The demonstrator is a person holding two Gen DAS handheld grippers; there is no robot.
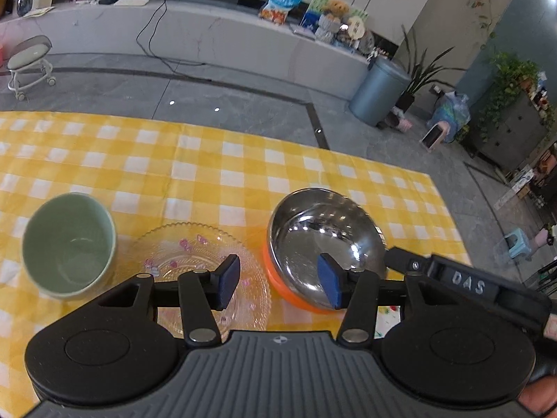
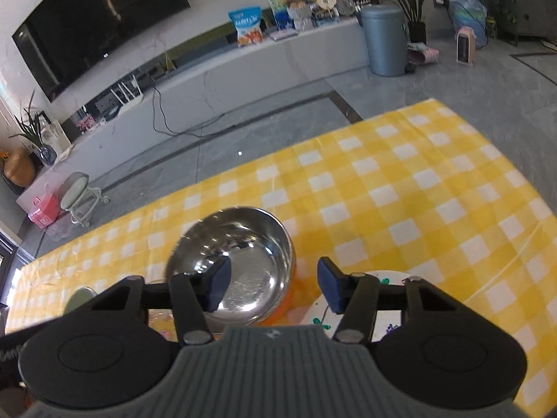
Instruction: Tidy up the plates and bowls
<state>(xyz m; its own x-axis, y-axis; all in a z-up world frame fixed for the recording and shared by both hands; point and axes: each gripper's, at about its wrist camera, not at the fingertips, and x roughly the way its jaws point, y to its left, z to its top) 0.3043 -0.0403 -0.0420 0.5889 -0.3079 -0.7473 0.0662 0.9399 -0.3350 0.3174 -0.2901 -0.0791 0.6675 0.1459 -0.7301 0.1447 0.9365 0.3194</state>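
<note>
A steel bowl (image 1: 320, 240) with an orange outside stands on the yellow checked tablecloth (image 1: 209, 174). Left of it lie a clear glass plate (image 1: 188, 261) with pink marks and a pale green bowl (image 1: 69, 244). My left gripper (image 1: 280, 282) hangs open above the gap between the glass plate and the steel bowl, its pads touching nothing. In the right wrist view my right gripper (image 2: 275, 285) is open over the right rim of the steel bowl (image 2: 240, 254). A white painted plate (image 2: 386, 278) lies just right of that bowl, partly hidden by the fingers.
The right tool's black frame (image 1: 466, 284) reaches in beside the steel bowl. The tablecloth's far edge (image 2: 313, 146) drops to a grey floor. Beyond it stand a blue-grey bin (image 1: 379, 90), a small wheeled stool (image 1: 29, 62) and a long low bench (image 1: 209, 31).
</note>
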